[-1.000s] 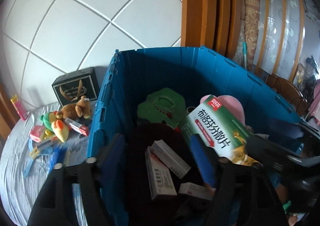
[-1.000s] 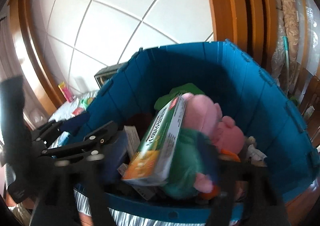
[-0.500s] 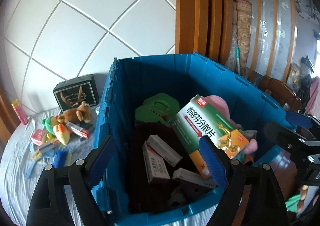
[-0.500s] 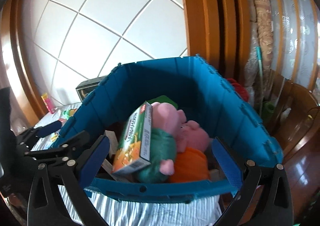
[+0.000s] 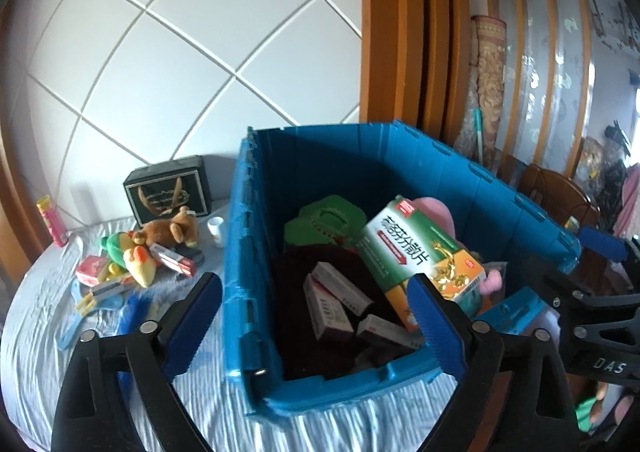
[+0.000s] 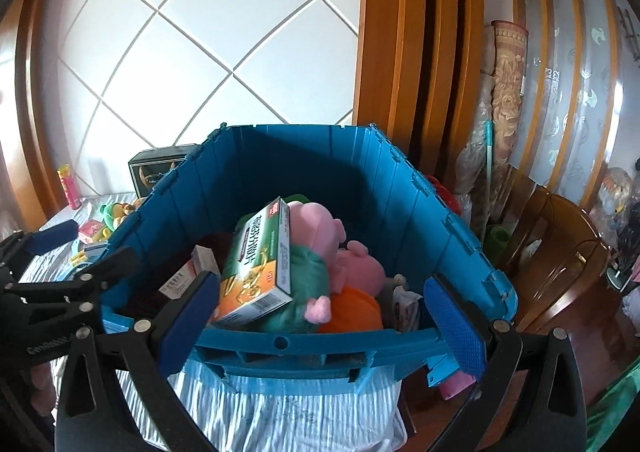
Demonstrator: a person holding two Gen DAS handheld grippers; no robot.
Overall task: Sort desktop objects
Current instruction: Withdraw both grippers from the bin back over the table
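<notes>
Both claws, left (image 5: 314, 316) and right (image 6: 320, 312), gaped wide and empty. The green medicine box (image 5: 420, 256), small cartons and plush pigs (image 6: 320, 236) lay in the blue crate (image 5: 256, 252); toys and boxes (image 5: 136, 264) remained on the tabletop (image 5: 48, 332), so sorting looked unfinished.

This is a lived-in room of a home. A white tiled wall (image 5: 180, 52) meets heavy orange wooden door framing (image 6: 400, 52) and frosted patterned glass panels (image 6: 568, 72). A rolled rug (image 6: 506, 84) leans in the corner by a dark wooden chair (image 6: 560, 252). Plush toys (image 5: 168, 230) lie scattered on the bench's striped cloth (image 5: 32, 332).
</notes>
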